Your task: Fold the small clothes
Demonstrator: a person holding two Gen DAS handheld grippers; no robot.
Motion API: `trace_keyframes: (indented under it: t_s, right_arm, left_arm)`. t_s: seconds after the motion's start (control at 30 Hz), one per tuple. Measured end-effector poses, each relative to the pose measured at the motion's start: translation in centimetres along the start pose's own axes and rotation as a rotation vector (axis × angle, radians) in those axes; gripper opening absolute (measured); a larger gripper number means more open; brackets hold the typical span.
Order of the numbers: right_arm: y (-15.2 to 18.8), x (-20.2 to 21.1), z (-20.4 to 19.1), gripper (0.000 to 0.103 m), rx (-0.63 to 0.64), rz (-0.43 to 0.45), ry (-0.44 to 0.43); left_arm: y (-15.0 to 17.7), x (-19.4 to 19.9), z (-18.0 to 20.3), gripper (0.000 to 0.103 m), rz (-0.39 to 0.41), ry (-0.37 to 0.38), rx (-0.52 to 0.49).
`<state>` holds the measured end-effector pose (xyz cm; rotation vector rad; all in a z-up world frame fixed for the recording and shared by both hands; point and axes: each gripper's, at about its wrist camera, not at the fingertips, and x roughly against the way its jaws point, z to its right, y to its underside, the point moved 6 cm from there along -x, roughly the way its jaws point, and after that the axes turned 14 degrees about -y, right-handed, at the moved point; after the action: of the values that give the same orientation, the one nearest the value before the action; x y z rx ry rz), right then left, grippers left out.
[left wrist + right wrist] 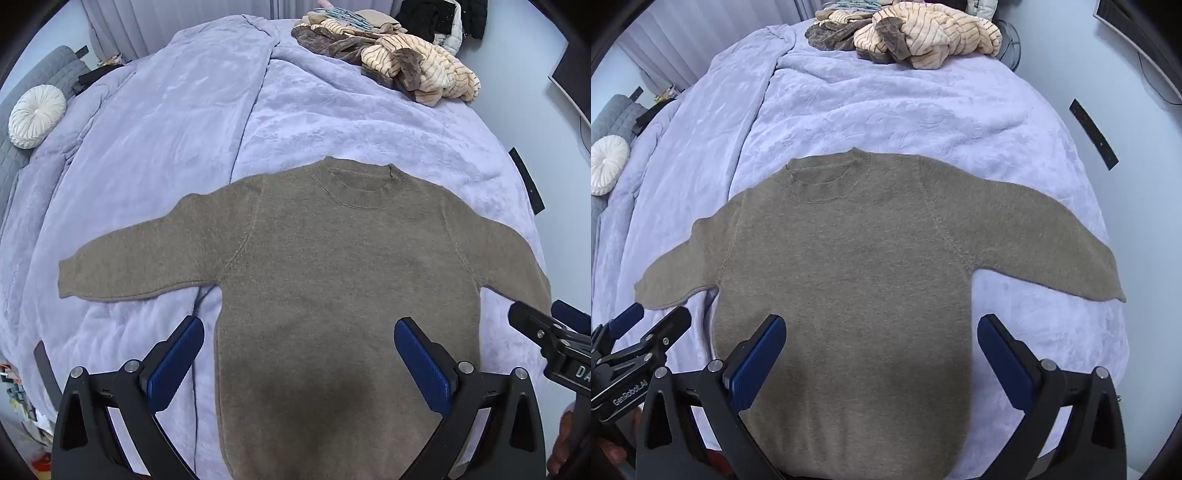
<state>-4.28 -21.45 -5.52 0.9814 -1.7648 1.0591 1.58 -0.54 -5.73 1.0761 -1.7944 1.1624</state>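
Lying flat on the bed (332,110), sleeves spread, the sweater (332,266) has its hem under both claws. The left claw (299,354) and right claw (881,350) hover wide, holding nothing. Far off lie a clothes pile (406,62) and a round cushion (37,114).

So a brown sweater (849,266) is lying flat, front up, on a lavender blanket (923,122), both sleeves sticking out to the sides and the collar pointing away from the camera. The right gripper (882,354) is hovering over the lower half of it, blue pads (757,363) spread wide with nothing between them. The left gripper (646,325) is poking in at the lower left edge, just beside the sleeve cuff. A pile of striped clothes (923,33) is sitting at the far end, and a round white cushion (607,162) is peeking in at the left.
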Motion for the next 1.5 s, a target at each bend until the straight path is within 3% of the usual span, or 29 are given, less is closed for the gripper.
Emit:
trace_keyframes:
  t_s: [0.03, 0.07, 0.17, 0.23, 0.8, 1.5]
  right_arm:
    - [0.1, -0.2, 0.0, 0.103, -0.002, -0.004, -0.003]
    - [0.0, 0.0, -0.1, 0.103, 0.024, 0.055, 0.005]
    - [0.2, -0.3, -0.1, 0.103, 0.032, 0.058, 0.02]
    - [0.1, -0.2, -0.1, 0.103, 0.035, 0.065, 0.027]
    - [-0.6, 0.0, 0.0, 0.103, 0.031, 0.079, 0.079]
    - [-0.3, -0.3, -0.1, 0.103, 0.039, 0.079, 0.079]
  left_arm:
    - [0.5, 0.5, 0.5, 0.103, 0.02, 0.001, 0.013]
    - [0.7, 0.7, 0.5, 0.103, 0.011, 0.033, 0.028]
    - [1.3, 1.1, 0.2, 0.103, -0.008, 0.108, 0.04]
    - [1.2, 0.8, 0.1, 0.103, -0.021, 0.12, 0.025]
    - [0.4, 0.2, 0.5, 0.103, -0.04, 0.125, -0.003]
    - [0.6, -0.1, 0.4, 0.103, -0.041, 0.123, 0.002]
